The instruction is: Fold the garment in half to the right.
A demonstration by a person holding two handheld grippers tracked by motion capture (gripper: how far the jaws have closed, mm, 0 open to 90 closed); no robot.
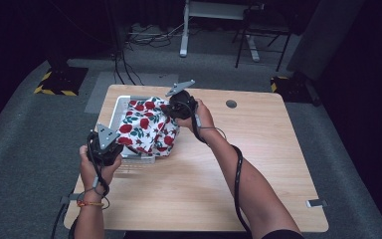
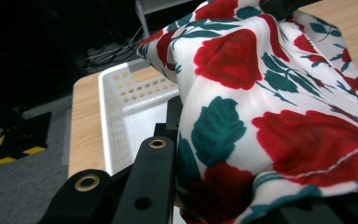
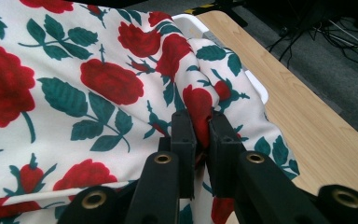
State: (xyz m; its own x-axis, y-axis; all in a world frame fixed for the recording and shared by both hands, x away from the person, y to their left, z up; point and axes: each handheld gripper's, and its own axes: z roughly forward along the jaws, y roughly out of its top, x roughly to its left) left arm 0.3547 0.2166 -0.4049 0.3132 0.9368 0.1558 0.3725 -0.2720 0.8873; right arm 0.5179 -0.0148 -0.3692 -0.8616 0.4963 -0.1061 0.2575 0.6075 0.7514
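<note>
A white cloth printed with red roses and green leaves [image 1: 146, 127] hangs stretched between my two grippers above a white perforated basket [image 1: 120, 103] at the table's left. My left gripper [image 1: 110, 144] grips the cloth's near corner; in the left gripper view the cloth [image 2: 279, 116] drapes over the jaws and hides their tips [image 2: 186, 154]. My right gripper [image 1: 175, 110] holds the far corner; in the right gripper view its jaws [image 3: 201, 135] pinch a fold of the cloth [image 3: 98, 88].
The wooden table [image 1: 258, 159] has a round cable hole [image 1: 231, 104] at the back. The white basket [image 2: 121, 107] lies under the cloth near the left edge. Desk legs and cables [image 1: 184, 35] stand on the floor beyond.
</note>
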